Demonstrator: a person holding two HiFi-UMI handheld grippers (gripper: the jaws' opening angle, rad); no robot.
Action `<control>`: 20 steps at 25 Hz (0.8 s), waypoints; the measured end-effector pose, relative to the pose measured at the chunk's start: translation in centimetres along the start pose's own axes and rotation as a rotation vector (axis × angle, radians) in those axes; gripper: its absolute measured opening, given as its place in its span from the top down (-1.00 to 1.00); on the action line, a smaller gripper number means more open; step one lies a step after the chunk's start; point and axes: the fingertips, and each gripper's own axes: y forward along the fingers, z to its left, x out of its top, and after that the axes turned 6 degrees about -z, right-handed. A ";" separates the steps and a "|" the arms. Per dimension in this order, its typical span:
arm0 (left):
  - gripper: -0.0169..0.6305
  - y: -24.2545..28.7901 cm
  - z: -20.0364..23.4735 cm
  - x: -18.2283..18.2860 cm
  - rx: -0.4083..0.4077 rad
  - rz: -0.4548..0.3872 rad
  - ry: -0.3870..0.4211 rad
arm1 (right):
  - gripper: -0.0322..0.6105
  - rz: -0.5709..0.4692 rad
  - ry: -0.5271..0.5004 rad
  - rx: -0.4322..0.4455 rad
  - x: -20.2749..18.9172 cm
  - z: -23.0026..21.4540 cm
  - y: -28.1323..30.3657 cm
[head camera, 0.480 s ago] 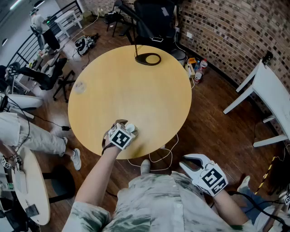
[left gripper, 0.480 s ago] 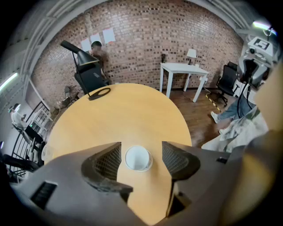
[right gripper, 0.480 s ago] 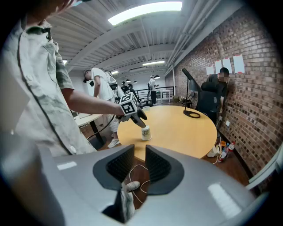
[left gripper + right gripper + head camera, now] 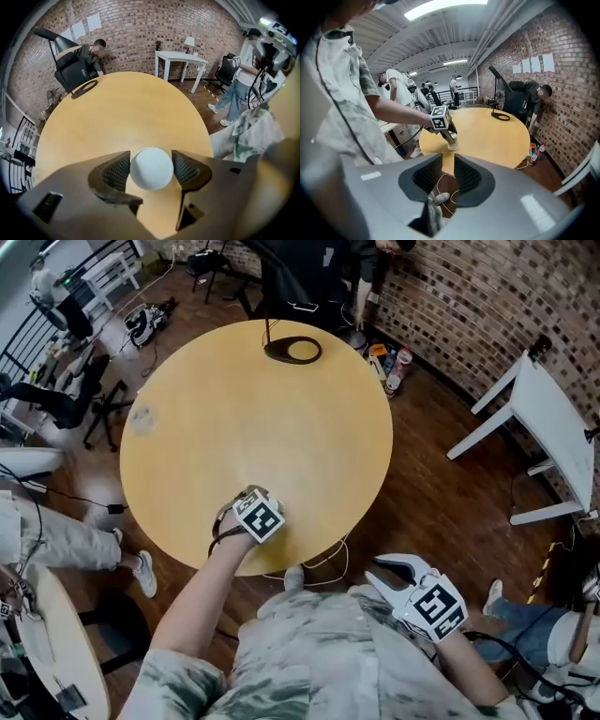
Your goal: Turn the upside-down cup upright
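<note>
Left gripper view: left gripper point(image 4: 150, 160) fingers clamp white cup point(image 4: 151, 169) on table point(image 4: 117, 108); right gripper point(image 4: 448, 161) fingers apart, empty.

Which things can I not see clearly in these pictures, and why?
Cup: in the head view the left gripper hides nearly all of it.
Cup's rim: in the left gripper view its own rounded white end covers it.
Pale spot on the table, head view: too small to name.
</note>
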 end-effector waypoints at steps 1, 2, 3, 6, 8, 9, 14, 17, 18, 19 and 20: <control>0.07 0.1 0.0 -0.2 -0.007 0.001 0.011 | 0.66 0.003 0.003 -0.005 0.1 0.2 0.4; 0.07 0.2 0.1 -0.4 -0.013 -0.003 0.022 | 0.66 0.006 0.007 -0.010 0.2 0.3 0.8; 0.07 0.2 0.3 -0.5 -0.016 -0.009 0.031 | 0.66 0.009 0.011 -0.014 0.2 0.5 1.1; 0.09 0.0 0.6 -0.2 -0.023 -0.049 0.044 | 0.66 0.020 0.018 -0.018 0.4 0.8 2.0; 0.09 -0.4 0.4 0.8 -0.039 -0.119 0.014 | 0.66 0.028 0.021 -0.015 0.5 0.8 2.1; 0.09 -0.7 0.5 1.4 -0.047 -0.170 -0.015 | 0.66 0.031 0.022 -0.013 0.6 0.7 2.2; 0.10 -2.1 1.6 2.4 -0.052 -0.433 -0.185 | 0.66 0.045 0.025 -0.009 1.2 1.1 3.4; 0.09 -2.6 2.0 1.6 -0.052 -0.532 -0.229 | 0.66 0.058 0.024 -0.010 1.6 1.4 4.0; 0.09 -2.7 1.9 1.4 -0.056 -0.552 -0.236 | 0.66 0.062 0.024 -0.011 1.6 1.5 4.2; 0.10 -2.9 1.8 1.1 -0.062 -0.565 -0.236 | 0.66 0.065 0.025 -0.012 1.7 1.5 4.3; 0.09 -2.9 1.7 0.8 -0.068 -0.571 -0.230 | 0.66 0.068 0.025 -0.012 1.8 1.6 4.5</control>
